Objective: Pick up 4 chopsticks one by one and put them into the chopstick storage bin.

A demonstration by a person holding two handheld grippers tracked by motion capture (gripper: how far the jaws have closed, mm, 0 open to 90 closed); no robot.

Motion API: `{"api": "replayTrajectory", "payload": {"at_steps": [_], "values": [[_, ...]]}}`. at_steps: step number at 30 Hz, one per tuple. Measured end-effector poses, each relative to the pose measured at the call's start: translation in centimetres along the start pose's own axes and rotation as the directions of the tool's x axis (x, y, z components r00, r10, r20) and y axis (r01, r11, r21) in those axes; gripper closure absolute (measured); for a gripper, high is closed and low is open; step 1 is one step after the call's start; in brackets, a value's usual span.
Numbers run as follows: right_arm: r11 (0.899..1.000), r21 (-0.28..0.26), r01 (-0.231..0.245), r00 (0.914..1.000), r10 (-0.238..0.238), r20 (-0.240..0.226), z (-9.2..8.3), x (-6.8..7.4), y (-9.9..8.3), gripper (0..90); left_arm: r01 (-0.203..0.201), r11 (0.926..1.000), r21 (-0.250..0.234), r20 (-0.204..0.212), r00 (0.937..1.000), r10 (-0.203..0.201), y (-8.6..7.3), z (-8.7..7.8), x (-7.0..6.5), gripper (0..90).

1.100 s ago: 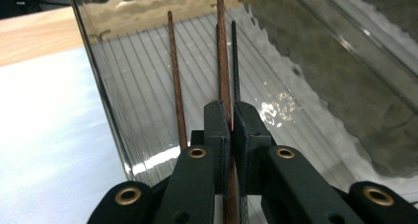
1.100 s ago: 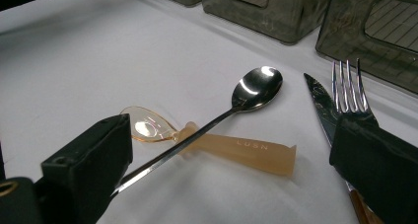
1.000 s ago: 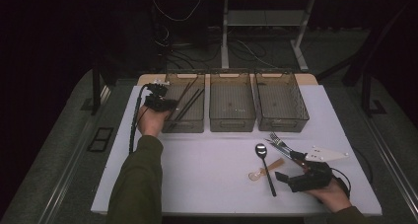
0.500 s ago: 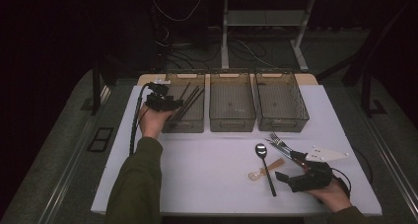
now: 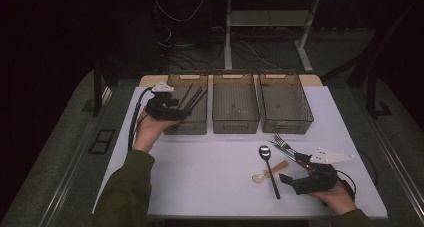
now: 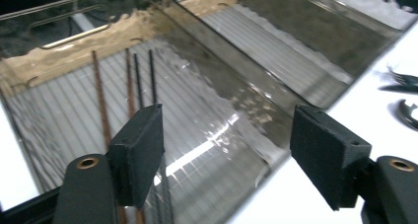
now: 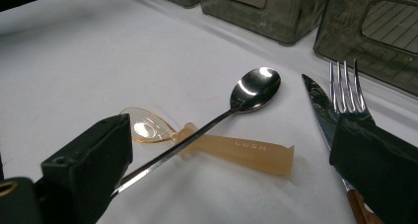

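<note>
My left gripper [image 5: 176,111] hovers at the near left corner of the left bin [image 5: 199,126]. Its jaws have just been opening and now stand open with nothing between them [image 6: 231,152]. Several dark and brown chopsticks [image 6: 132,83] lie in that bin, leaning on its far wall [image 5: 192,98]. My right gripper [image 5: 292,169] rests open on the white table at the near right. Ahead of its jaws [image 7: 231,172] a metal spoon [image 7: 254,88] lies across an amber plastic spoon [image 7: 236,150]. A knife [image 7: 320,105] and a fork [image 7: 347,88] lie to the right of them.
Three smoky see-through bins stand in a row at the back of the table; the middle bin [image 5: 235,122] and right bin [image 5: 286,123] hold nothing I can see. The white table top [image 5: 200,172] lies bare between my hands. A cable [image 5: 134,122] trails from the left gripper.
My left gripper has lifted slightly and drawn back from the bin, and its jaws have spread. The chopsticks stay in the bin. The right hand has kept still.
</note>
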State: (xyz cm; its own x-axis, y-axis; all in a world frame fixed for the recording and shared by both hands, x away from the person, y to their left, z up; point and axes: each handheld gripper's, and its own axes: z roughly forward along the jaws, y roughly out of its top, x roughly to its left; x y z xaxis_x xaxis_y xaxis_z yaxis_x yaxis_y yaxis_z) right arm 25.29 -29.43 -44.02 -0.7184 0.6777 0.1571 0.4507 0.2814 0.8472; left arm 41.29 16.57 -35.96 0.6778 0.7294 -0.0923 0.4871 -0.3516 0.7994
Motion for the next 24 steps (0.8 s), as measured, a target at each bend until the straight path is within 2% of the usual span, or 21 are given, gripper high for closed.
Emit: {"api": "replayTrajectory", "payload": {"at_steps": [4, 6, 9, 11, 14, 19, 24], "values": [[1.0, 0.0, 0.0, 1.0, 0.0, 0.0, 0.0, 0.0, 0.0, 2.9, -0.021, 0.9996, -0.02, 0.042, 0.9989, 0.022, -1.1, -0.7, -1.2, 25.7], [1.0, 0.001, -0.001, 1.0, 0.001, 0.0, 0.0, 0.0, 0.0, 2.9, -0.038, 0.9991, -0.019, 0.051, 0.998, 0.039, -1.8, -1.1, -1.8, 23.6], [1.0, 0.002, -0.003, 1.0, 0.003, 0.001, 0.0, 0.0, 0.0, 2.9, -0.039, 0.9989, -0.025, 0.077, 0.9962, 0.041, -3.0, -1.4, -2.6, 20.4], [1.0, 0.002, -0.002, 1.0, 0.002, 0.001, 0.0, 0.0, 0.0, 2.9, -0.049, 0.9985, -0.026, 0.083, 0.9952, 0.051, -3.8, -1.7, -3.1, 18.6], [1.0, 0.003, -0.005, 1.0, 0.005, 0.003, 0.0, 0.0, 0.0, 2.9, -0.043, 0.9983, -0.038, 0.093, 0.9945, 0.047, -5.0, -2.1, -3.7, 14.9], [1.0, -0.001, -0.001, 1.0, 0.001, 0.002, -0.1, 0.0, 0.0, 2.9, -0.055, 0.9975, -0.044, 0.092, 0.994, 0.059, -6.9, -2.7, -4.8, 11.3], [1.0, -0.001, 0.003, 1.0, -0.003, 0.002, -0.1, 0.1, 0.0, 2.9, -0.086, 0.995, -0.051, 0.12, 0.9885, 0.092, -8.3, -3.2, -6.1, 6.2]]}}
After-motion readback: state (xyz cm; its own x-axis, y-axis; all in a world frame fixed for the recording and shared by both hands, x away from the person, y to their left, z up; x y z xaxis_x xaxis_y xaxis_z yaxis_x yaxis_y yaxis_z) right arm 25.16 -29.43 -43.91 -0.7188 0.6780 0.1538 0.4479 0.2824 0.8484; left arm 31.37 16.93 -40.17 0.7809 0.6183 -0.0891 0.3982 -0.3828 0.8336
